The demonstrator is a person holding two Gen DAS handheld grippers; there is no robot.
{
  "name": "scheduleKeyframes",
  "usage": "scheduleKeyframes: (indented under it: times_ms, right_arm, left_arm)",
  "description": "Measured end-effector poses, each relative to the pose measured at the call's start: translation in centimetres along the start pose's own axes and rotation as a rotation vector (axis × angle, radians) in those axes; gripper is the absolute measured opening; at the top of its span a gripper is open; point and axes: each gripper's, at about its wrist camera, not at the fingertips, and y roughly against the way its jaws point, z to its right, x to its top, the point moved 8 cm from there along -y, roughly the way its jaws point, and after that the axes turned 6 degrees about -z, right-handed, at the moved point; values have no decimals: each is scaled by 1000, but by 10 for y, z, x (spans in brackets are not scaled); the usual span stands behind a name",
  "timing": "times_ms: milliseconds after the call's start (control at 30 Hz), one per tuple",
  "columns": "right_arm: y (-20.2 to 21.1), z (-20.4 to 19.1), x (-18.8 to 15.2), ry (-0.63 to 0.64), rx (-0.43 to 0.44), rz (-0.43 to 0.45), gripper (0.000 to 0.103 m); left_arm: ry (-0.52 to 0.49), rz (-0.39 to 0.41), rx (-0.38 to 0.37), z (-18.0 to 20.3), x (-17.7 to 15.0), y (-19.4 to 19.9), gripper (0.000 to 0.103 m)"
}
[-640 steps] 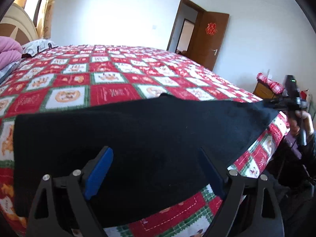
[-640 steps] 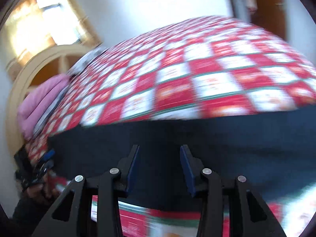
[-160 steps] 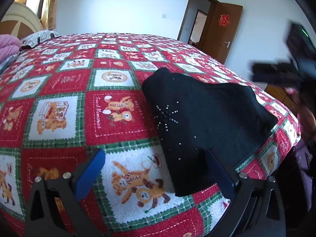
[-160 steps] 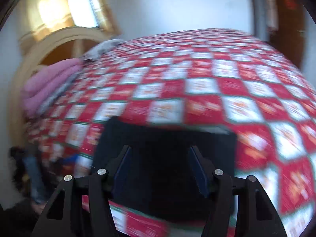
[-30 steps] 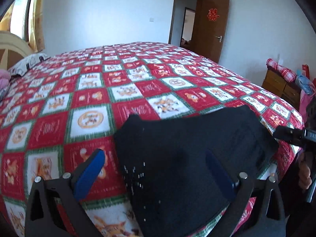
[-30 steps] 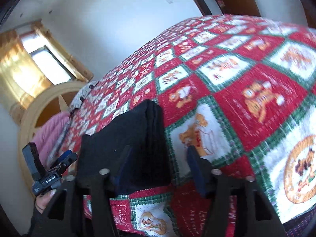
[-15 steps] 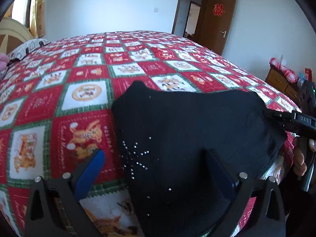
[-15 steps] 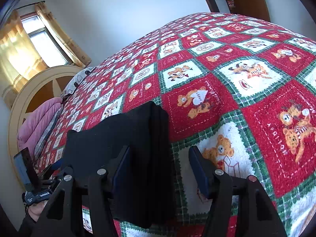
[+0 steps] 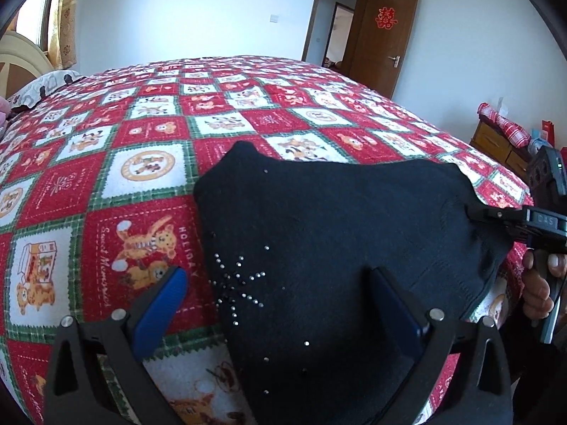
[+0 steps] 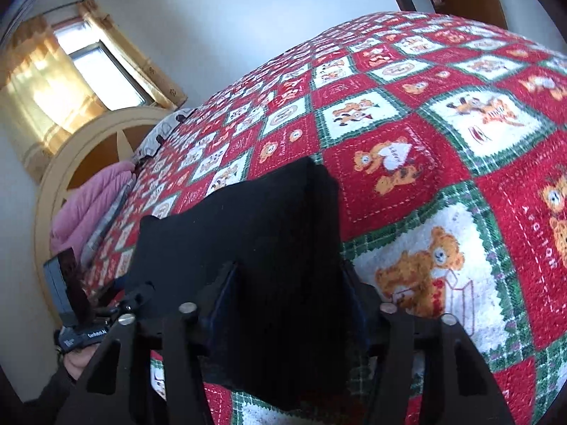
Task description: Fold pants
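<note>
Folded pants [image 9: 336, 241] on bed [image 9: 149, 134]; right tongs [image 10: 288, 292] closing round edge (for next fold); left tongs [image 9: 280, 294] open, astride.

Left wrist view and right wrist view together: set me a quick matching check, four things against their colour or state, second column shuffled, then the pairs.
Things:
1. pants
2. bedspread
3. door
4. left gripper

Colour or state:
A. brown, standing open
B. black, folded, lying on the bed
C. jaws apart, pressing on nothing
D. red, white and green squares with bears

Pairs: 1-B, 2-D, 3-A, 4-C
</note>
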Motion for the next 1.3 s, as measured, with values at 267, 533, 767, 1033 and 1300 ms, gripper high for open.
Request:
scheduleKeyframes:
  times_ms: [267,533,767,1033,1300]
  right_arm:
    - [8,-8,-1,-17,68,15,26]
    - [33,-63,16,114,72,82,24]
    - [4,-118,56,210,108,38,24]
    - [-79,-213,98,301,218,-39,24]
    - [-182,-280,112,298,275,-155,24]
  left_arm:
    - [39,23,-152,1,1,9,42]
    - [109,62,-171,-16,12,32,15]
    - [173,128,-109,-71,28,62,14]
    - [228,194,58,-166,42,106,14]
    - [284,153,185,-248,27,102,17]
